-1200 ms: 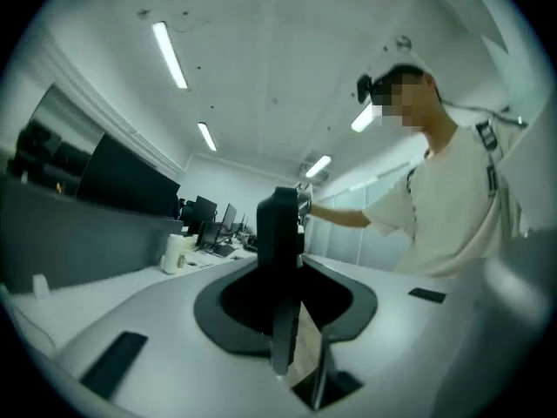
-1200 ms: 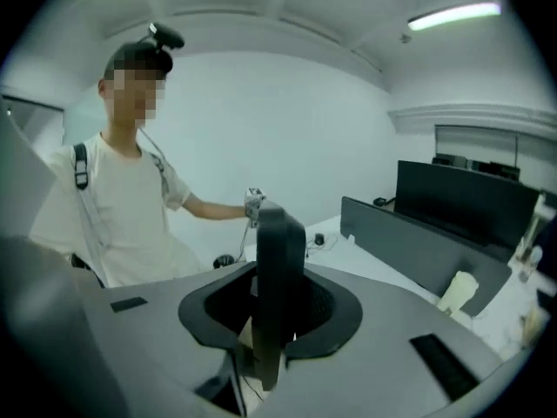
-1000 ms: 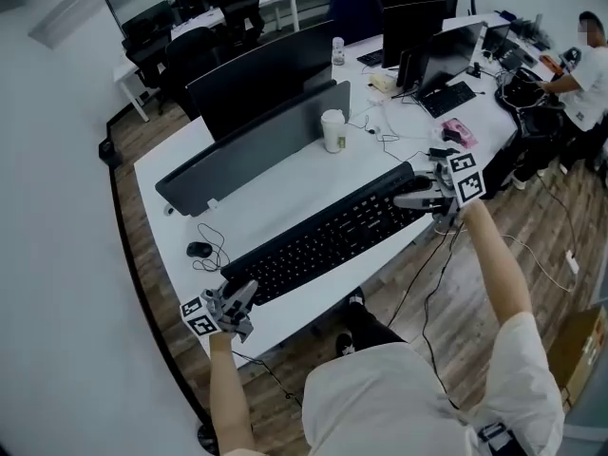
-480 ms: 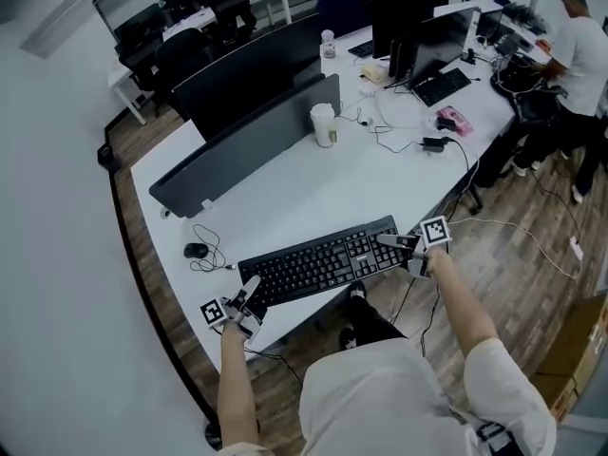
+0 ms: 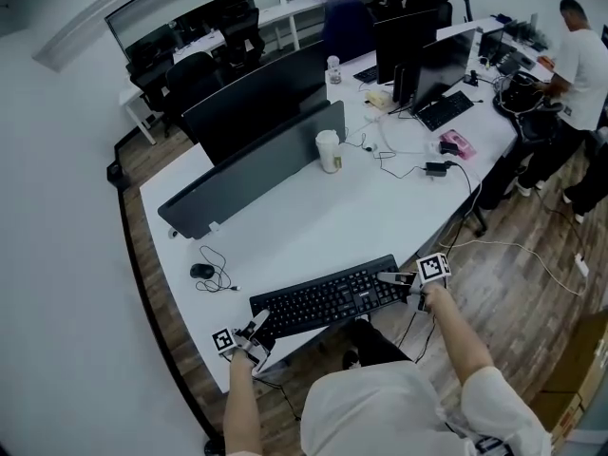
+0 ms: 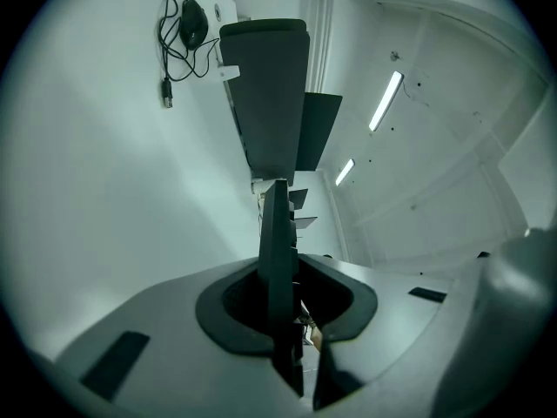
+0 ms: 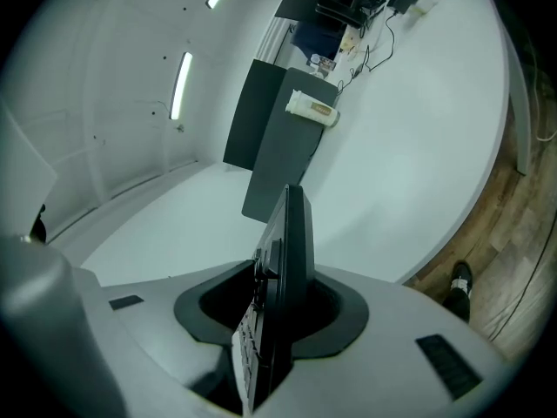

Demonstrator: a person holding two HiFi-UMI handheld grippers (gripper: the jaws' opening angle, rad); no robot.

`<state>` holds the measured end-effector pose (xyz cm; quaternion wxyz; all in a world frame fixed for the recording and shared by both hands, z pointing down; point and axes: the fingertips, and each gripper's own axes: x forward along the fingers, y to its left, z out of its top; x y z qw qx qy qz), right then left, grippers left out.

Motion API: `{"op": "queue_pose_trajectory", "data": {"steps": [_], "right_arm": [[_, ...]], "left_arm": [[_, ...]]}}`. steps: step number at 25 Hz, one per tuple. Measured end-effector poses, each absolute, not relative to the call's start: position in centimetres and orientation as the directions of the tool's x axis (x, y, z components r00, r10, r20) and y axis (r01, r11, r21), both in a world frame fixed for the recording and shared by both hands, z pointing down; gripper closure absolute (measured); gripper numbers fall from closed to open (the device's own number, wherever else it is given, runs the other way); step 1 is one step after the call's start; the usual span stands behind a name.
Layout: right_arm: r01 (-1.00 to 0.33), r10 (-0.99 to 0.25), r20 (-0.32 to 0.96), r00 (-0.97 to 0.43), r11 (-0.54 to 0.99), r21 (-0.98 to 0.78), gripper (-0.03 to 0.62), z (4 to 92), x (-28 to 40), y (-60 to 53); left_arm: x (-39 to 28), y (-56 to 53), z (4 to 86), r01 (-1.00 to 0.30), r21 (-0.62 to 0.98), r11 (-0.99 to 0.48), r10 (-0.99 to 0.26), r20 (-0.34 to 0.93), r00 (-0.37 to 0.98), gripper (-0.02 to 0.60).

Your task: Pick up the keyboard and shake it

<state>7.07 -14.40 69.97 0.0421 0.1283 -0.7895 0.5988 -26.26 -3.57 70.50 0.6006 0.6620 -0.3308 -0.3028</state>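
The keyboard [image 5: 328, 302] lies flat on the desk [image 5: 313, 212], stretched between both tools: the left hand-held gripper [image 5: 255, 329] pinches its left end to steady it, while the right hand-held gripper [image 5: 389, 277] has just been opening its jaws around the right end, apparently letting go.

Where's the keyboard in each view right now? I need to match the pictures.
Head view: keyboard lower centre, along the white desk's front edge.
Left gripper view: keyboard edge-on, bottom centre.
Right gripper view: keyboard edge-on, bottom centre, keys facing left.
Shared landmark: the grey desk divider, in all three.
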Motion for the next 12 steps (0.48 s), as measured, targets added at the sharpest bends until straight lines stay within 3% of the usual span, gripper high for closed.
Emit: {"op": "queue_pose_trajectory", "data": {"steps": [3, 5, 7, 10, 12], "right_arm": [[-0.24, -0.155, 0.204, -0.967, 0.275, -0.931, 0.424, 69.6, 7.3, -14.7], [-0.235, -0.159, 0.196, -0.967, 0.276, -0.932, 0.378, 69.4, 7.7, -14.7], [-0.233, -0.169, 0.192, -0.967, 0.279, -0.932, 0.392, 69.2, 8.0, -14.7], [-0.247, -0.183, 0.202, -0.962, 0.275, -0.929, 0.395, 69.4, 8.6, -14.9], [-0.246, -0.193, 0.201, -0.96, 0.251, -0.936, 0.421, 69.5, 8.8, -14.8]], "left_arm": [[-26.1, -4.1, 69.9, -0.086, 0.992, -0.087, -0.796, -0.017, 0.605, 0.485], [-25.8, -4.2, 69.5, -0.083, 0.992, -0.096, -0.792, -0.026, 0.61, 0.478], [-25.7, -4.4, 69.0, -0.072, 0.99, -0.124, -0.785, -0.053, 0.617, 0.475], [-25.2, -4.8, 68.1, -0.051, 0.986, -0.159, -0.771, -0.091, 0.63, 0.402], [-25.1, -5.0, 68.1, -0.066, 0.985, -0.158, -0.767, -0.08, 0.637, 0.405]]}}
